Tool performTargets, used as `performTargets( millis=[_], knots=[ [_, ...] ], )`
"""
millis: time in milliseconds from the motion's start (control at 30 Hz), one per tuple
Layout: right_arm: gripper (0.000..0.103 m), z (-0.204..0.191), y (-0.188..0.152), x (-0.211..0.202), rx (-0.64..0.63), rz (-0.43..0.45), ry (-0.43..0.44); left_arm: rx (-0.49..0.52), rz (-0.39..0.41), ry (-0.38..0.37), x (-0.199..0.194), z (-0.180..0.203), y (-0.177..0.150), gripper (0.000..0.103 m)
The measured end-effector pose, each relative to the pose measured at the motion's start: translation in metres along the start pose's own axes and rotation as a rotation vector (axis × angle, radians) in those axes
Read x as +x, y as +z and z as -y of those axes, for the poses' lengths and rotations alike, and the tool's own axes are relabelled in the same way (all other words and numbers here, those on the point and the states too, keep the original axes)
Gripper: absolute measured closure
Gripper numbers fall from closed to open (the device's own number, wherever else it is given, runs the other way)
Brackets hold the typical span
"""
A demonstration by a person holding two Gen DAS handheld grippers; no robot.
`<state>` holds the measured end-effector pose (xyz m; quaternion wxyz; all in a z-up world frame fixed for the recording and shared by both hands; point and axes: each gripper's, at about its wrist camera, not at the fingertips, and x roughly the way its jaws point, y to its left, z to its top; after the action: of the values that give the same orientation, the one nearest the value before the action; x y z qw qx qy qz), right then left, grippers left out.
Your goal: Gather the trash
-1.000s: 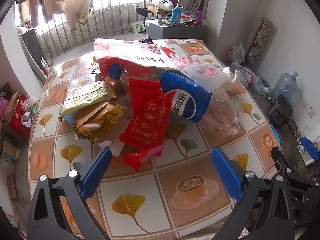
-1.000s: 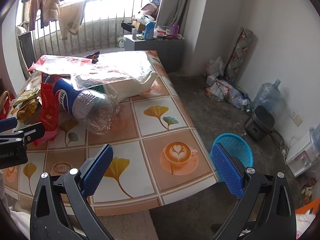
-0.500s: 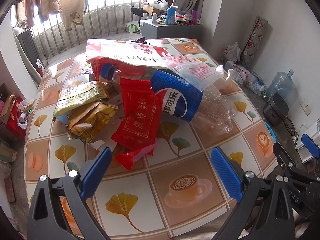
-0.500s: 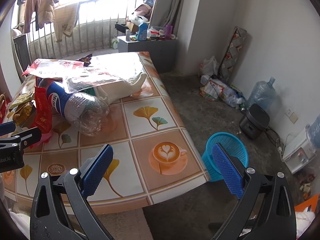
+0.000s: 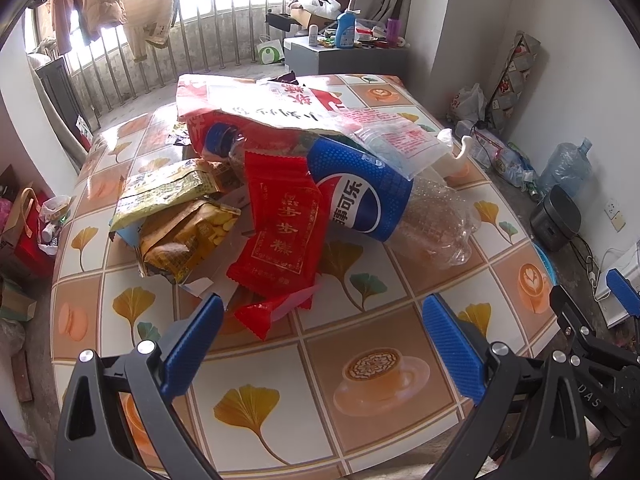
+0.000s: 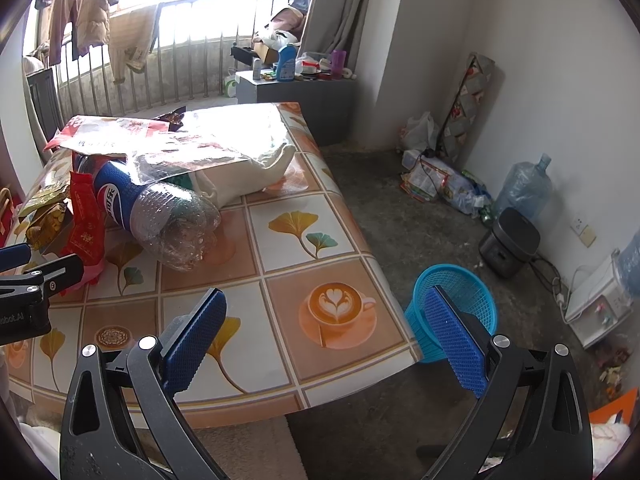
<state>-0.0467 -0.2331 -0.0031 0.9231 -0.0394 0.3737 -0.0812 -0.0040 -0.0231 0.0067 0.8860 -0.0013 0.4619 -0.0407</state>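
A heap of trash lies on the tiled table (image 5: 360,412): a crushed Pepsi bottle (image 5: 384,204), a red snack wrapper (image 5: 280,236), yellow wrappers (image 5: 180,216) and a large red-and-white plastic bag (image 5: 288,108) draped over them. My left gripper (image 5: 320,344) hovers open above the table's near part, just short of the red wrapper. Over the table's front right corner my right gripper (image 6: 326,340) stands open and holds nothing. A blue mesh waste basket (image 6: 460,300) stands on the floor beside that corner. The Pepsi bottle (image 6: 160,208) lies to its far left.
A grey cabinet (image 6: 296,92) with bottles stands past the table by the balcony railing. On the floor by the right wall are a black cooker (image 6: 512,240), a water jug (image 6: 524,188), bags and cables. Bags and boxes (image 5: 24,216) crowd the floor left of the table.
Both grippers have drawn back a little from the table, so the trash heap and basket look slightly farther away. Both stay open. Nothing on the table has moved.
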Motion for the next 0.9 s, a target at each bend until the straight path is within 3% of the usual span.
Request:
performTargets(
  millis=[900],
  knots=[
    [0.008,-0.0003,0.0,-0.0009,0.001,0.002,0.0,0.001,-0.009,0.006,0.0021,-0.0014,-0.0013,0.005]
  ],
)
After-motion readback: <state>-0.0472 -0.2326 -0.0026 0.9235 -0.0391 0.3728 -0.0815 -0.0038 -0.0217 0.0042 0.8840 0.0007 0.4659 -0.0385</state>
